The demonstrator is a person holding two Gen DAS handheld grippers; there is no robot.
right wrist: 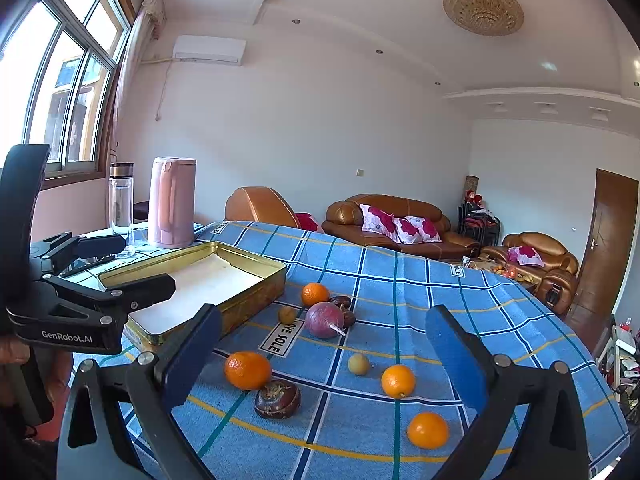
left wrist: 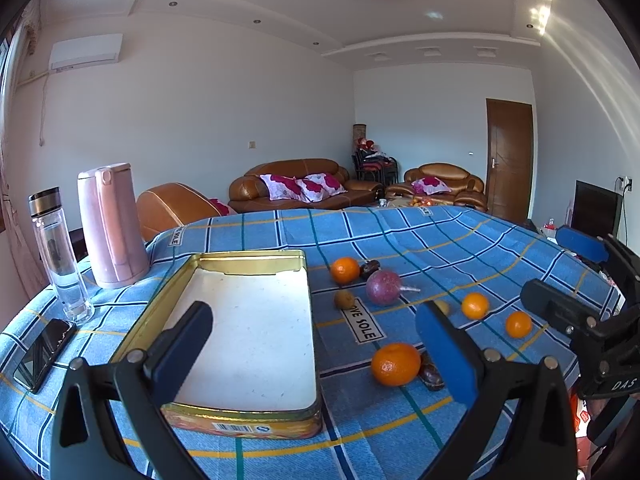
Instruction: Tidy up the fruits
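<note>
An empty gold tin tray (left wrist: pixel 208 276) (right wrist: pixel 256 292) lies on the blue checked tablecloth. To its right lie several fruits: oranges (left wrist: pixel 395 364) (right wrist: pixel 247 370), a purple passion fruit (left wrist: pixel 383 287) (right wrist: pixel 324 319), small yellow-brown fruits (left wrist: pixel 344 299) (right wrist: pixel 358 364) and dark brown chestnut-like ones (right wrist: pixel 277 399). My left gripper (left wrist: pixel 316 352) is open and empty, above the tray's near right corner. My right gripper (right wrist: pixel 320 356) is open and empty, above the fruits; it also shows at the right edge of the left wrist view (left wrist: pixel 576 280).
A pink kettle (left wrist: pixel 112 224) (right wrist: pixel 172 202), a clear bottle (left wrist: pixel 60 256) (right wrist: pixel 121 208) and a phone (left wrist: pixel 44 354) stand left of the tray. The table's edge runs close below both grippers. Sofas stand beyond the table.
</note>
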